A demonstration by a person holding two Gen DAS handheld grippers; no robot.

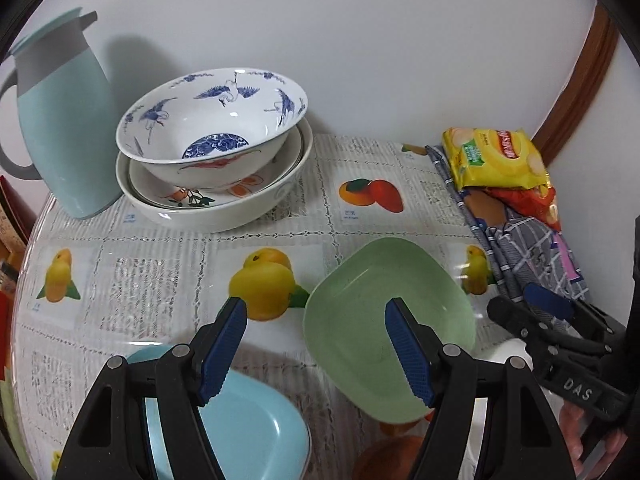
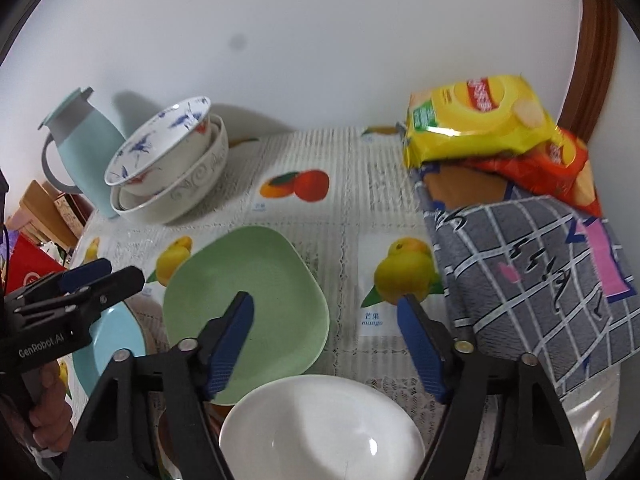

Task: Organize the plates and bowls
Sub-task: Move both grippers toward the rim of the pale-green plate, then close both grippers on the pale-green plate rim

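A green squarish plate (image 1: pixel 352 300) (image 2: pixel 240 272) lies flat on the fruit-print tablecloth (image 1: pixel 160 264). My left gripper (image 1: pixel 316 308) hovers open above its left rim, one finger over the plate and one over the cloth; its tips also show in the right wrist view (image 2: pixel 100 276). A light blue plate (image 1: pixel 248 420) (image 2: pixel 116 336) sits under its left finger. My right gripper (image 2: pixel 326 300) is open over the green plate's right edge, above a plain white bowl (image 2: pixel 320 428). At the back left, a blue crane-patterned bowl (image 1: pixel 212 120) (image 2: pixel 160 152) is stacked in a wide white dish (image 1: pixel 208 216).
A pale blue jug (image 1: pixel 64 140) (image 2: pixel 84 140) stands beside the stack by the wall. Yellow and red snack packets (image 1: pixel 492 156) (image 2: pixel 476 124) rest on a grey checked cloth (image 1: pixel 532 248) (image 2: pixel 532 264) at the right. The table edge curves along the left.
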